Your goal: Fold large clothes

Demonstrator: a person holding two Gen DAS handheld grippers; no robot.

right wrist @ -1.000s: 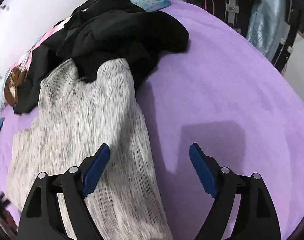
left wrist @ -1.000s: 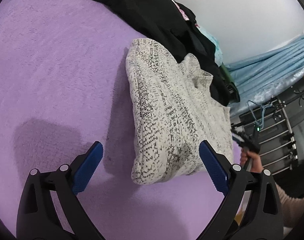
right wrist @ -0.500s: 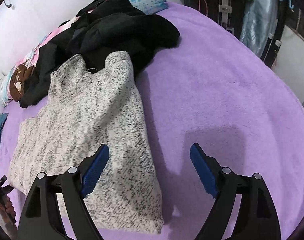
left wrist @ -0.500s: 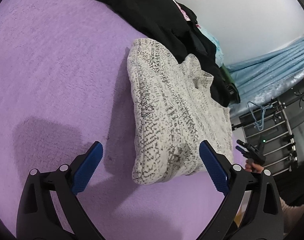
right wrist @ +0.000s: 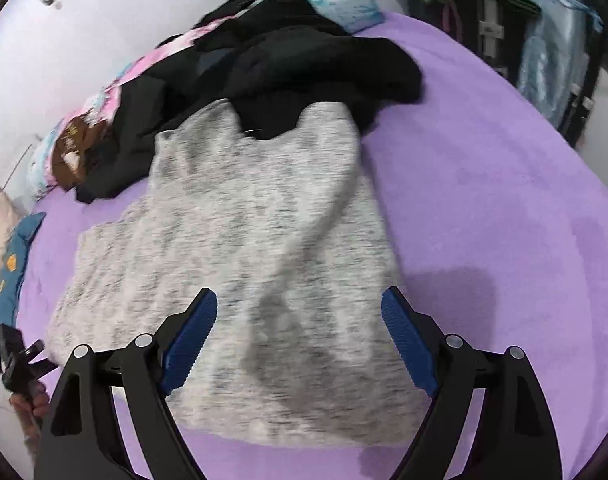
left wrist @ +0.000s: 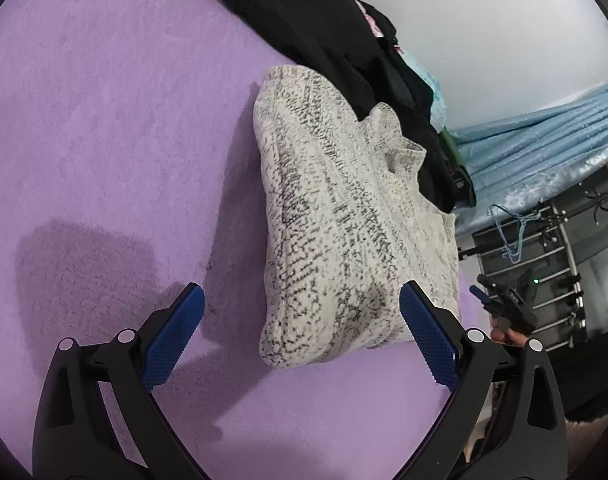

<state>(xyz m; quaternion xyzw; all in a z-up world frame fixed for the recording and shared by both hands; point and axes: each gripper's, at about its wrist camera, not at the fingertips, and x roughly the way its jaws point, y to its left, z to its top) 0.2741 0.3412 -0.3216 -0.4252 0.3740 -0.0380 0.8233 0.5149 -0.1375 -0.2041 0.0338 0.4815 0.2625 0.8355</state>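
Observation:
A grey-and-white speckled knit sweater (left wrist: 335,216) lies folded lengthwise on the purple bedspread (left wrist: 104,120). My left gripper (left wrist: 300,320) is open and empty, hovering at the sweater's near hem corner. In the right wrist view the sweater (right wrist: 244,240) lies spread under my right gripper (right wrist: 300,328), which is open and empty above its lower edge. The sweater's collar end touches a pile of black clothes (right wrist: 296,64). The right gripper also shows in the left wrist view (left wrist: 507,304), beyond the sweater's far side.
Black garments (left wrist: 323,28) and pink and blue items (right wrist: 104,120) are heaped along the wall. A blue curtain (left wrist: 543,148) and a black metal rack (left wrist: 543,260) stand past the bed's edge. A blue pillow (right wrist: 16,264) lies at the left.
My right gripper has swung left, so it is now over the sweater's lower edge instead of over bare bedspread. The left gripper has barely moved.

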